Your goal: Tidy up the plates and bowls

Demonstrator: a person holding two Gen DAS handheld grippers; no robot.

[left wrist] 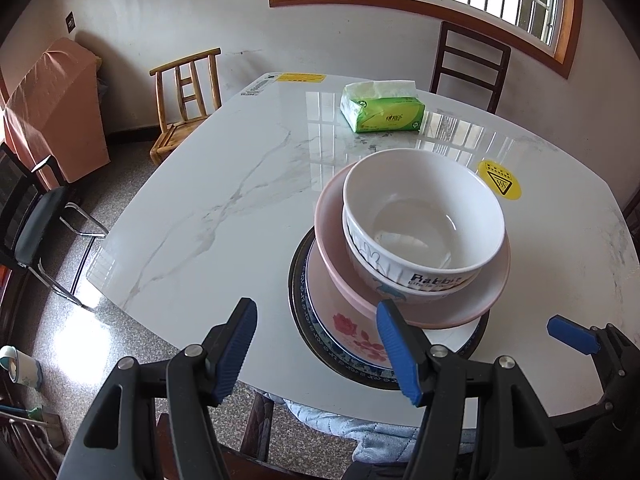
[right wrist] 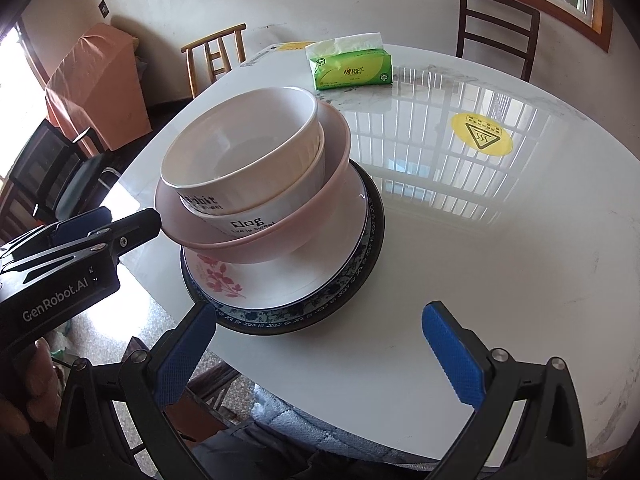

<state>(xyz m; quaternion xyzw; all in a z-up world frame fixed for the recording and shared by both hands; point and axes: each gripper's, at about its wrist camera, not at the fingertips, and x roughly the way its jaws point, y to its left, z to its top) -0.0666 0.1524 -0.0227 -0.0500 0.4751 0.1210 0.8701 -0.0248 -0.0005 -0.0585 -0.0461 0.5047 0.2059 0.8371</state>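
Near the front edge of a white marble table [left wrist: 224,208] stands one stack. At its base is a dark-rimmed plate [right wrist: 360,276], then a blue-patterned plate [right wrist: 280,314] and a white plate with red flowers [right wrist: 280,280]. On these sit a pink bowl [right wrist: 256,244], a white "Dog" bowl [right wrist: 256,222] and a white "Rabbit" bowl [left wrist: 424,216]. My left gripper [left wrist: 318,340] hovers open at the stack's front left, with nothing between its pads. My right gripper [right wrist: 320,352] is open over the table edge, just in front of the stack.
A green tissue pack [left wrist: 382,110] lies at the far side of the table. A yellow warning sticker [left wrist: 500,184] is right of the stack. Wooden chairs [left wrist: 186,96] stand behind the table and a black chair [left wrist: 36,216] at its left. A person's quilted clothing [right wrist: 304,420] shows below the front edge.
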